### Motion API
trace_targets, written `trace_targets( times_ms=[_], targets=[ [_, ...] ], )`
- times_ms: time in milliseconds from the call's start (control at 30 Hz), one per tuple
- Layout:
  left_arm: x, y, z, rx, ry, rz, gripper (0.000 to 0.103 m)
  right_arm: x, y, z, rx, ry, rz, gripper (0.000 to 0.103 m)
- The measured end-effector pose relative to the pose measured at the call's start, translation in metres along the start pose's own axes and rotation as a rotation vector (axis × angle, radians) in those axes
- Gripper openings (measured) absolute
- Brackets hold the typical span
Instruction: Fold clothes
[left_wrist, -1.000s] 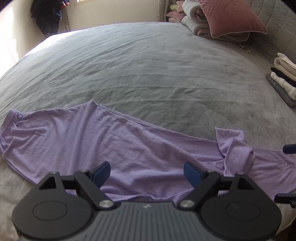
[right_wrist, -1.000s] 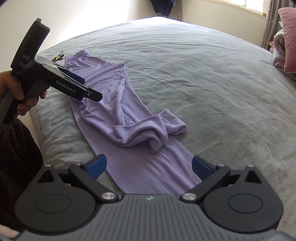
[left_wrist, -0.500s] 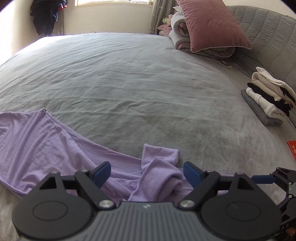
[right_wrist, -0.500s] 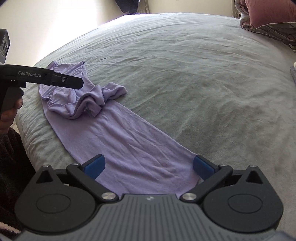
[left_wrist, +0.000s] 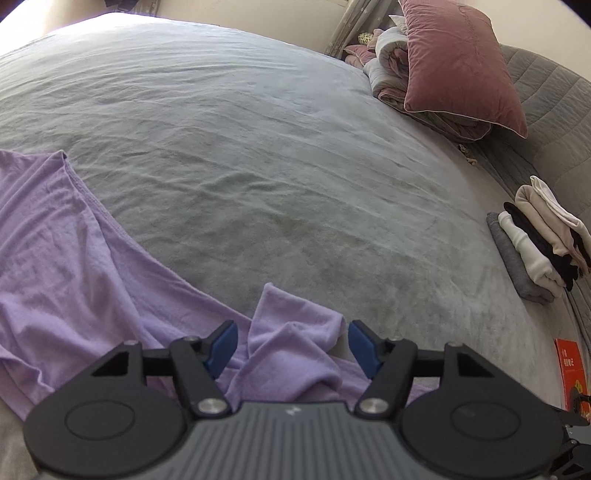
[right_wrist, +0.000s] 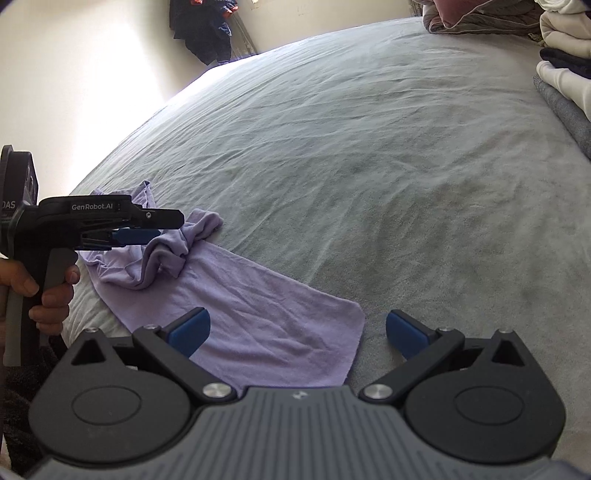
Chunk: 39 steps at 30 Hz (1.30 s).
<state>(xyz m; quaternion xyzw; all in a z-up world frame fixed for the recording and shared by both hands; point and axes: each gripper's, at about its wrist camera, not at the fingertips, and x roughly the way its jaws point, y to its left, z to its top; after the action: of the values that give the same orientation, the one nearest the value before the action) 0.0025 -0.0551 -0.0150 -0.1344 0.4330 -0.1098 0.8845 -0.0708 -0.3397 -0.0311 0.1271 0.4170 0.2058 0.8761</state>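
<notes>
I see a wide bed (left_wrist: 258, 155) under a grey cover. On it lie a lilac garment (right_wrist: 266, 314) near my edge, a stack of folded clothes (left_wrist: 535, 251) well apart, and a pink pillow (left_wrist: 458, 62) on bundled bedding.

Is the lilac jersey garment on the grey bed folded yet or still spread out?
Mostly spread out: the lilac jersey garment lies flat in a long strip on the grey bed, with only one bunched-up part near its middle.
</notes>
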Motion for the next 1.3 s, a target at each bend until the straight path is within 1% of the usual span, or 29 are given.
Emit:
trace_targets(
  times_ms=[33, 67, 100, 133, 167, 233, 333, 500, 667, 867, 1000, 1167, 1300],
  targets=[
    [0.004, -0.001, 0.002, 0.002, 0.004, 0.0, 0.061, 0.0, -0.001, 0.001, 0.013, -0.002, 0.003, 0.103],
    [0.009, -0.002, 0.003, 0.007, 0.011, 0.0, 0.051, 0.001, -0.002, 0.002, 0.025, -0.005, 0.006, 0.103],
    [0.013, -0.003, 0.004, 0.012, 0.02, 0.001, 0.035, 0.001, -0.003, 0.004, 0.038, -0.008, 0.008, 0.103],
    [0.014, -0.003, 0.004, 0.015, 0.023, 0.004, 0.025, 0.002, -0.004, 0.005, 0.051, -0.011, 0.01, 0.103],
    [0.015, -0.003, 0.004, 0.018, 0.021, 0.007, 0.004, 0.003, -0.005, 0.006, 0.063, -0.014, 0.012, 0.103],
    [0.009, -0.002, 0.006, 0.016, -0.002, -0.004, 0.003, 0.004, -0.007, 0.009, 0.087, -0.02, 0.018, 0.103],
    [-0.011, -0.002, 0.013, 0.015, -0.069, -0.035, 0.003, 0.006, -0.011, 0.013, 0.134, -0.03, 0.034, 0.103],
    [-0.048, -0.019, 0.029, 0.076, -0.172, -0.067, 0.003, 0.007, -0.017, 0.018, 0.213, -0.049, 0.066, 0.103],
    [-0.073, -0.043, 0.033, 0.146, -0.246, -0.1, 0.003, 0.005, -0.023, 0.021, 0.265, -0.073, 0.067, 0.103],
    [-0.086, -0.059, 0.025, 0.193, -0.33, -0.065, 0.003, 0.0, -0.028, 0.02, 0.299, -0.098, 0.082, 0.103],
    [-0.091, -0.062, 0.0, 0.195, -0.359, -0.071, 0.003, -0.004, -0.029, 0.019, 0.302, -0.105, 0.068, 0.103],
    [-0.086, -0.068, -0.057, 0.268, -0.345, -0.049, 0.003, -0.005, -0.031, 0.017, 0.306, -0.103, 0.066, 0.103],
    [-0.081, -0.068, -0.099, 0.318, -0.328, -0.057, 0.003, -0.006, -0.029, 0.014, 0.293, -0.097, 0.078, 0.103]
  ],
)
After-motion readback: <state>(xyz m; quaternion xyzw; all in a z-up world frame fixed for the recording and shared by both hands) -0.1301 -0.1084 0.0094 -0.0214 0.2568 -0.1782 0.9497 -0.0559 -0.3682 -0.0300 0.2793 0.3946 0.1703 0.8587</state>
